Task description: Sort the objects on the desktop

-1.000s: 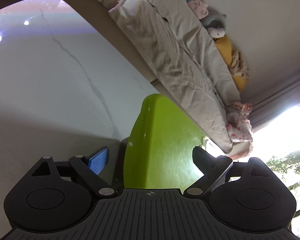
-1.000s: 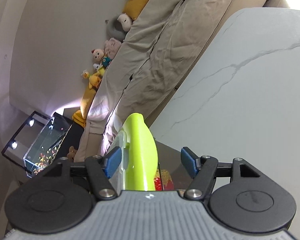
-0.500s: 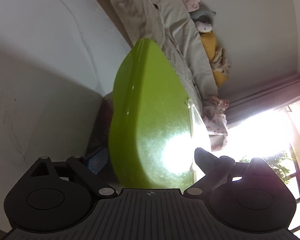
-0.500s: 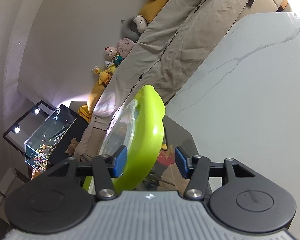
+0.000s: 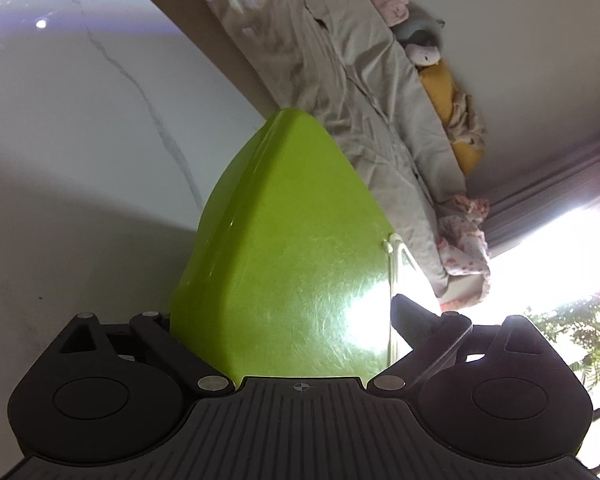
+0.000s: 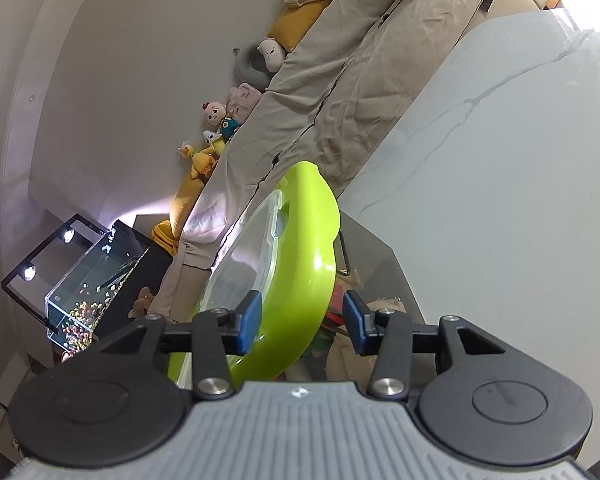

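The left tongs (image 5: 284, 316) straddle a glossy lime-green plastic box (image 5: 284, 248), whose broad scratched green shell fills the middle of the left wrist view. The left finger is hidden behind the shell, and the dark right finger (image 5: 410, 312) stands just beside the box's pale transparent rim, so from here I cannot tell whether the tongs are clamped on it or merely set around it. The box is tilted on edge above the white marble-veined table (image 5: 80, 140), near the table's far edge that runs along the grey-sheeted bed (image 5: 340, 80).

Only the right wrist view shows the other face of the box (image 6: 312, 248): a clear transparent lid (image 6: 240, 264) set in the green frame, with a small latch recess near the top. There the right tongs (image 6: 300, 316) stand apart; the left blue pad (image 6: 250, 312) lies against or just beside the lid side, while the right blue pad (image 6: 356, 320) is clear of the green edge. The same view also gives a glass aquarium (image 6: 88, 276) with lamps beyond the bed's end, and a row of plush toys (image 6: 220, 128) against the wall; the left view shows instead a bright window (image 5: 560, 260).
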Demonstrator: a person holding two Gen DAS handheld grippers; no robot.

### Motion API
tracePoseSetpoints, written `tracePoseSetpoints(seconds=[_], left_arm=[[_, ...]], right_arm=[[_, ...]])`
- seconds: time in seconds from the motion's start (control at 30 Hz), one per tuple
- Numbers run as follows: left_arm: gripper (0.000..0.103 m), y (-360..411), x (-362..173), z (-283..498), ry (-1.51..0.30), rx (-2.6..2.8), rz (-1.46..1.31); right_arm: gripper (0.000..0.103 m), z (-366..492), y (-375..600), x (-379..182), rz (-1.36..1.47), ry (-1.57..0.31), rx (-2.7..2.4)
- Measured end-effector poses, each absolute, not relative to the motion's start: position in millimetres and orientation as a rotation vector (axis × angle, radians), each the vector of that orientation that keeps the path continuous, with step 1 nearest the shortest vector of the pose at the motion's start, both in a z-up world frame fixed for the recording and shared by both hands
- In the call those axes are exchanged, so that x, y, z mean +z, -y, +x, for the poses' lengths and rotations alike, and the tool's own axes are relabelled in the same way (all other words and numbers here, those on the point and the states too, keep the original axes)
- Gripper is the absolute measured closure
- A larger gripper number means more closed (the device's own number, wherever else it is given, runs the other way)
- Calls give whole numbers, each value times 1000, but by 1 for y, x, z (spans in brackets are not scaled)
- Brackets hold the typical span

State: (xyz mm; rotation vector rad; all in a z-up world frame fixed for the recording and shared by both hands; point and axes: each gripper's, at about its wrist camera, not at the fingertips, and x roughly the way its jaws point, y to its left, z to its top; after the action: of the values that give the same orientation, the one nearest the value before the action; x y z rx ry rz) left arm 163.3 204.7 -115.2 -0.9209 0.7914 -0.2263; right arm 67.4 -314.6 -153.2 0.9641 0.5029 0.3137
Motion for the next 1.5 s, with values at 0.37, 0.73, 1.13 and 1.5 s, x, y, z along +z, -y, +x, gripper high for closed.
tracePoseSetpoints(seconds=[0.37,0.73,1.13,1.5], left_arm=[[5,-186,-108,169,-817,-228,-838],[5,-200,-111,176,-823,-193,-847],[5,-220,-102,173,-816,-100,-811],[4,-201,-69,99,-783,-120,-655]], right_arm=[[67,82,332,-136,897,-509,309],[63,78,318,-131,840,-525,297],[57,76,318,-118,826,-496,253],[29,34,317,-100,736,-467,225]])
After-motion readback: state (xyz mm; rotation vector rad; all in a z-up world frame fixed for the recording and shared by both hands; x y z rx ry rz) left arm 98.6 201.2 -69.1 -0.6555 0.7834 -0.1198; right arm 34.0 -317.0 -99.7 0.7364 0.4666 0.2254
